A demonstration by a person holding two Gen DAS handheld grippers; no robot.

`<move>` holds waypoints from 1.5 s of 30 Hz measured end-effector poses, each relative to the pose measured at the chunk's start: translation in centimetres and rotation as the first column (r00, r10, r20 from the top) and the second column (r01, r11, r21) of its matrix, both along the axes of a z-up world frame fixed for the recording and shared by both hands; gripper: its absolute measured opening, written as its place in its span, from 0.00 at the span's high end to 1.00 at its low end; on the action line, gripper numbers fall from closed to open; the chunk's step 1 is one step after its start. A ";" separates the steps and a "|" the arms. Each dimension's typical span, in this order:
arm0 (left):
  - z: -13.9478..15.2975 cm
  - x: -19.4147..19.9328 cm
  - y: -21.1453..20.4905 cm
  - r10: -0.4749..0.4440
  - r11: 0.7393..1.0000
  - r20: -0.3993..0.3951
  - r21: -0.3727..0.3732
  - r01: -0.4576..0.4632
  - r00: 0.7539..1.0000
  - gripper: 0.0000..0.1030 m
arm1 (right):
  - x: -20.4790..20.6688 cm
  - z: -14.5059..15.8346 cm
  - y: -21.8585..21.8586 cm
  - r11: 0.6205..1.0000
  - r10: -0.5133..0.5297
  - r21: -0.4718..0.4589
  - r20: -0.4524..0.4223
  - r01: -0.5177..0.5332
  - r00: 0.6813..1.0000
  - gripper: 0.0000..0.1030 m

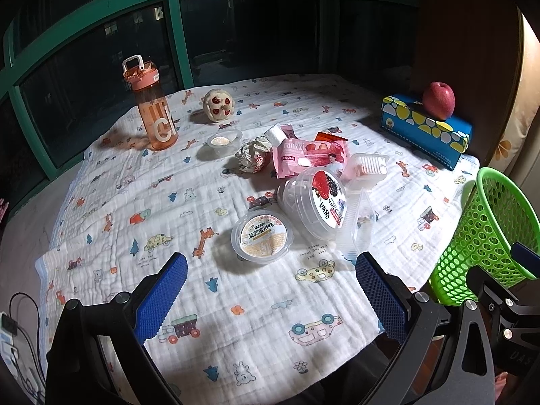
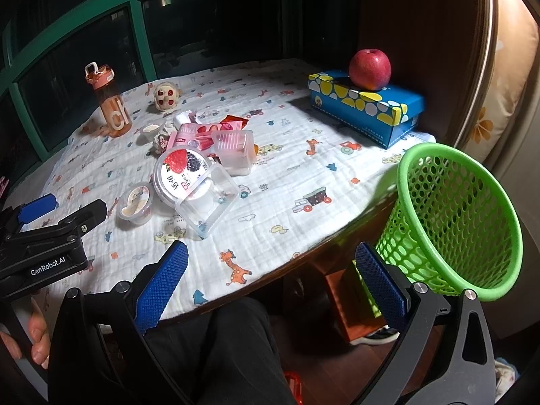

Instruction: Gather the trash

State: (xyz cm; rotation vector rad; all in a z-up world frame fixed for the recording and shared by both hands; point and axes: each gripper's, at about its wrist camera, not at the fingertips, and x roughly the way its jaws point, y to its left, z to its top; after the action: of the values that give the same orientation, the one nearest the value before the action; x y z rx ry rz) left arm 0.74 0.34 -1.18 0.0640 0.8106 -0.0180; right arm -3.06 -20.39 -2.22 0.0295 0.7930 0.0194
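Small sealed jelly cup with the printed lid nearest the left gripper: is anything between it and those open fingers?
Nothing visible. The small sealed jelly cup sits on bare patterned cloth straight ahead of the open left gripper. The large round strawberry-lidded tub and clear plastic tray lie beside and beyond it, not in front.

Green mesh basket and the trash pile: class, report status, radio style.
Left gripper open, empty. Right gripper open, empty. Green mesh plastic basket tilted at table edge, nothing visible inside. Round foil-lidded jelly cup nearest left gripper, path clear.
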 end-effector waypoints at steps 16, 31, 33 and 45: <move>-0.3 1.0 0.6 0.011 1.000 -0.011 -0.004 -0.011 1.000 0.06 | 0.9 -0.5 0.5 1.000 0.012 -0.005 -0.021 -0.012 1.000 0.05; -0.2 2.5 1.2 0.026 1.000 -0.028 0.006 -0.026 0.999 0.06 | 2.5 -0.8 1.2 0.999 0.044 -0.015 -0.035 -0.045 0.998 0.05; -0.2 2.7 1.5 0.029 1.000 -0.030 0.008 -0.029 0.999 0.06 | 2.9 -0.8 1.4 0.999 0.053 -0.011 -0.037 -0.054 0.998 0.05; -0.1 4.7 4.1 0.067 0.998 -0.042 0.016 -0.066 0.997 0.06 | 6.4 -1.4 2.7 0.988 0.151 0.039 -0.060 -0.148 0.987 0.05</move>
State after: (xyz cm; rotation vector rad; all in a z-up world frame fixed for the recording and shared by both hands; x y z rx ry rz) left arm 5.42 4.46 -1.27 0.0502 0.8552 0.0494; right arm 3.29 -17.71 -3.67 0.0036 0.8562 0.1753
